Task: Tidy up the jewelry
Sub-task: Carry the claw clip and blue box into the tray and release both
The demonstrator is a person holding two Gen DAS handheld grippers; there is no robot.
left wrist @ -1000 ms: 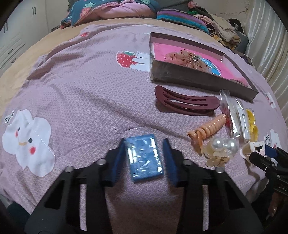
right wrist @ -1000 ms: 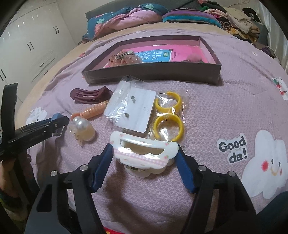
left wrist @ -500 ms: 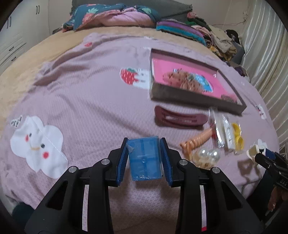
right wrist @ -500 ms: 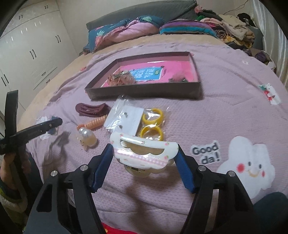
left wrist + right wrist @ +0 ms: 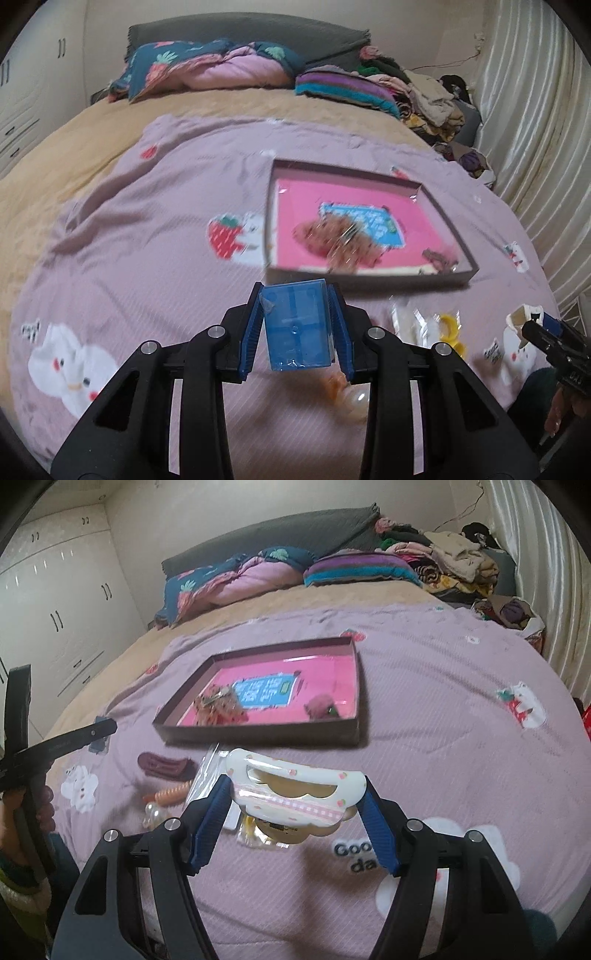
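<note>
My left gripper (image 5: 295, 325) is shut on a small blue plastic box (image 5: 297, 326), lifted above the purple bedspread. My right gripper (image 5: 295, 805) is shut on a white hair claw clip (image 5: 295, 795) with pink trim, also held in the air. Ahead lies a shallow brown tray (image 5: 369, 277) (image 5: 258, 730) with a pink floor, holding a brown speckled hair piece (image 5: 218, 705) and a small dark red item (image 5: 319, 707). On the bedspread below sit a dark red hair clip (image 5: 164, 766), an orange spiral hair tie (image 5: 171, 794), a pearl clip (image 5: 354, 400) and yellow rings in a clear bag (image 5: 448, 326).
The bed has a purple printed cover (image 5: 147, 240) over a tan sheet. Pillows and piled clothes (image 5: 406, 92) line the far edge. A curtain (image 5: 535, 147) hangs at right, white wardrobes (image 5: 55, 609) stand at left. The other gripper and a hand (image 5: 22, 805) show at the right wrist view's left edge.
The left gripper closed on the blue box and lifted it off the bedspread. The right gripper rose with the white claw clip. Both views now look farther toward the tray.
</note>
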